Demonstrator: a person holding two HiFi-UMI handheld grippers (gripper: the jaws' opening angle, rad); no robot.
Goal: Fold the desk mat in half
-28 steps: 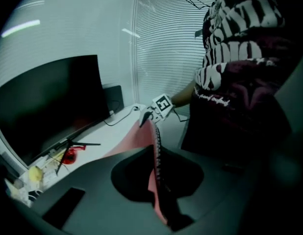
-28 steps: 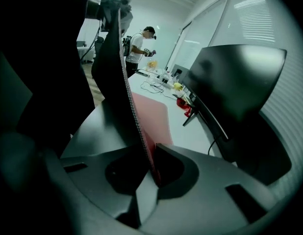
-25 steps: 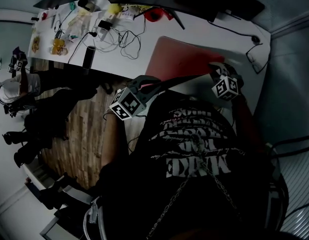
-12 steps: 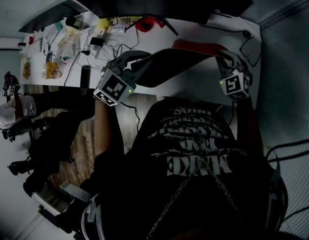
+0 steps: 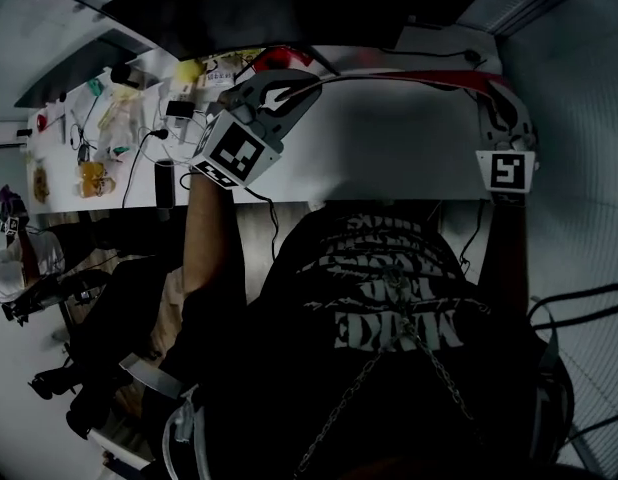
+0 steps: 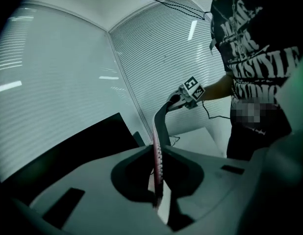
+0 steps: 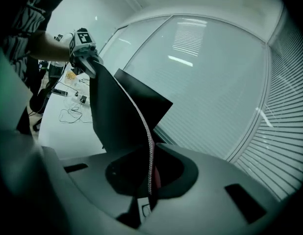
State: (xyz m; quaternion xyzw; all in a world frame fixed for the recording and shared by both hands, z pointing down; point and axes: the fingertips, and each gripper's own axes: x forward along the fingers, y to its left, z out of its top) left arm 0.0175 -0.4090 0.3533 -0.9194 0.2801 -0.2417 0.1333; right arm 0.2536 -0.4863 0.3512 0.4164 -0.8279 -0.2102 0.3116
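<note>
With left gripper (image 5: pixel 302 82) and right gripper (image 5: pixel 489 88) each clamped on a corner of the red desk mat (image 5: pixel 409 75), raised taut above the white desk (image 5: pixel 389 148), carry both corners level toward the desk's far edge, matching edge to edge before release.

The person's left forearm (image 5: pixel 204 238) and right forearm (image 5: pixel 504 258) reached forward, well apart, each hand carrying a grey two-jaw gripper with a black-and-white marker cube, the left gripper (image 5: pixel 297 84) and right gripper (image 5: pixel 487 88) both clamped on one edge of a thin red desk mat (image 5: pixel 409 75).
</note>
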